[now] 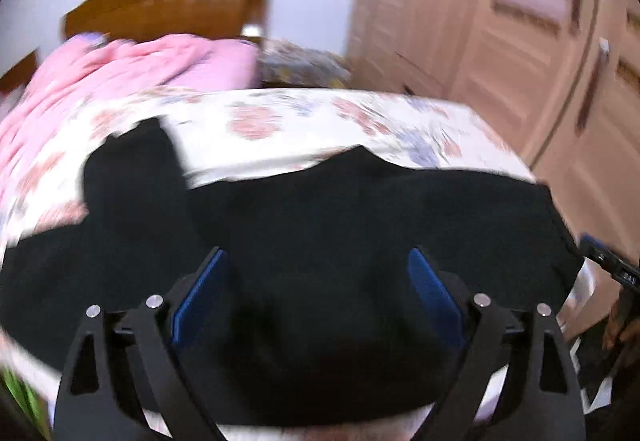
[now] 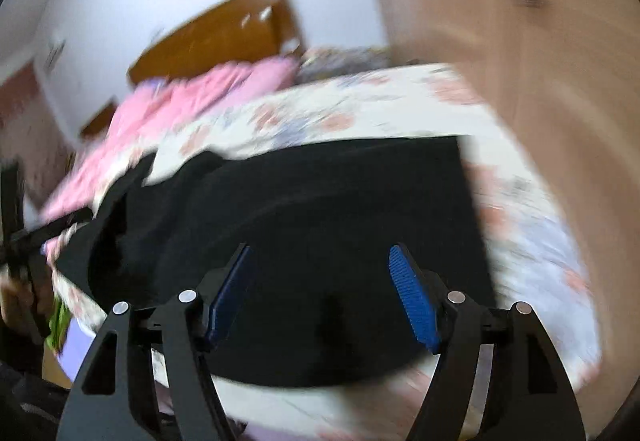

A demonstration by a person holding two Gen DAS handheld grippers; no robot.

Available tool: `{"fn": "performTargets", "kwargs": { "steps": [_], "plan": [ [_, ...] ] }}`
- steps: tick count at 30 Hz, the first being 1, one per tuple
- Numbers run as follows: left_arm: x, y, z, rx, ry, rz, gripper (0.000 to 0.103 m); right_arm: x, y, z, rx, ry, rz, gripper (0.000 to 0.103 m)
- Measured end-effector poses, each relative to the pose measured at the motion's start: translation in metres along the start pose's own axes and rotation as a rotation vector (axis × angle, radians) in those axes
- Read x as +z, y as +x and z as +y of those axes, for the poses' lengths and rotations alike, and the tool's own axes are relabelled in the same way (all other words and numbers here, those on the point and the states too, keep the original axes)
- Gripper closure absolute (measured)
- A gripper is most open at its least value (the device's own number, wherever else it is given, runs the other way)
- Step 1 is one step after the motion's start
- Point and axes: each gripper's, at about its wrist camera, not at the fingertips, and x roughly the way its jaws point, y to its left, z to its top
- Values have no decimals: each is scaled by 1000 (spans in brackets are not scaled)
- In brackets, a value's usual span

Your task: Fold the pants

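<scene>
Black pants (image 1: pixel 360 209) lie spread across the near end of a bed with a white floral sheet (image 1: pixel 300 121). One leg or flap (image 1: pixel 132 169) sticks up toward the far left. My left gripper (image 1: pixel 316 257) is open above the pants, blue pads apart, holding nothing. In the right wrist view the pants (image 2: pixel 340 201) lie below my right gripper (image 2: pixel 320 253), which is open and empty. Both views are motion-blurred. The other gripper shows at the left edge of the right wrist view (image 2: pixel 16 233).
A pink blanket (image 1: pixel 120 69) is bunched at the far left of the bed before a wooden headboard (image 1: pixel 168 5). A tan wardrobe (image 1: pixel 520 41) stands to the right. The floral sheet (image 2: pixel 528 225) extends right of the pants.
</scene>
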Motion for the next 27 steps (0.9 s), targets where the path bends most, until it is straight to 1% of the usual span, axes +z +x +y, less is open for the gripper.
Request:
{"fn": "performTargets", "kwargs": {
  "steps": [1, 2, 3, 4, 6, 7, 10, 12, 14, 15, 17, 18, 19, 22, 25, 26, 27],
  "plan": [
    [5, 9, -5, 7, 16, 15, 12, 6, 13, 9, 13, -16, 22, 33],
    [11, 25, -13, 20, 34, 49, 12, 14, 31, 21, 24, -39, 56, 33],
    [13, 34, -19, 16, 40, 71, 12, 19, 40, 28, 27, -54, 72, 31],
    [13, 40, -21, 5, 42, 90, 12, 26, 51, 39, 30, -85, 87, 25],
    [9, 50, -20, -8, 56, 124, 10, 36, 63, 57, 32, -138, 94, 17],
    [8, 54, -17, 0, 62, 132, 9, 41, 71, 63, 34, -158, 99, 17],
    [13, 58, 16, 80, 55, 150, 8, 52, 92, 84, 54, -183, 115, 17],
    [32, 63, 56, 150, 3, 155, 3, 59, 105, 96, 55, -199, 115, 17],
    [55, 73, 106, 246, -77, 168, 3, 63, 118, 108, 53, -202, 110, 16],
    [62, 76, 123, 260, -105, 190, 4, 64, 124, 113, 56, -195, 111, 16],
    [77, 91, 157, 231, -156, 253, 4, 62, 136, 119, 72, -171, 125, 16],
    [83, 98, 167, 234, -161, 274, 4, 59, 141, 121, 72, -167, 135, 16],
    [88, 105, 174, 242, -145, 293, 5, 56, 147, 123, 63, -169, 151, 16],
    [97, 123, 176, 222, -93, 332, 9, 50, 159, 125, 30, -178, 178, 16],
    [103, 156, 176, 252, -45, 383, 19, 52, 161, 123, 29, -164, 179, 16],
    [104, 167, 177, 264, -40, 399, 25, 52, 162, 123, 28, -161, 180, 16],
    [104, 178, 179, 272, -41, 421, 37, 52, 162, 124, 26, -163, 179, 16]
  ]
}}
